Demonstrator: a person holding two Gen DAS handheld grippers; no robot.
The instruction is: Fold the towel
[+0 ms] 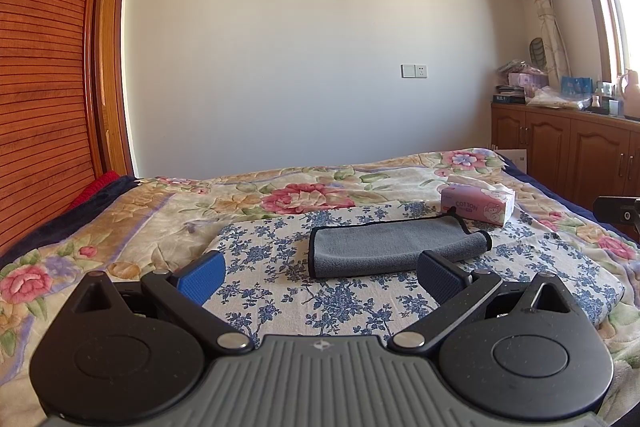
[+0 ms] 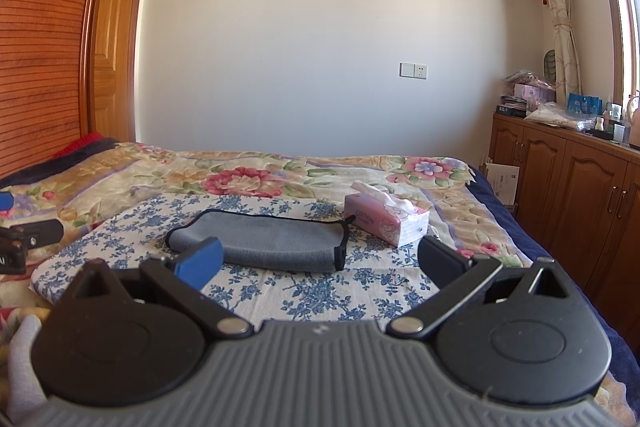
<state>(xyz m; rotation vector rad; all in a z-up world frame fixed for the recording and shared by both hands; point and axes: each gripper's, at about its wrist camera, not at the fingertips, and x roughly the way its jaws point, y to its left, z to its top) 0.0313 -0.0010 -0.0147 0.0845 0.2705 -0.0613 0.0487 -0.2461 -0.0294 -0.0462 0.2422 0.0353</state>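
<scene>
On the blue-flowered cloth (image 1: 280, 291) spread over the bed, the grey towel (image 1: 384, 247) is seen lying already doubled over into a long strip, its black-edged loose end curled up at the side nearest the pink tissue box (image 1: 478, 205), so probably one more fold is wanted. Both the left gripper (image 1: 320, 277) and the right gripper (image 2: 320, 267) are held just short of the towel with fingers spread wide and nothing pinched, likely so each end can be lined up before anything gets grabbed. The box is parked close beside that curled end, so it could get bumped.
</scene>
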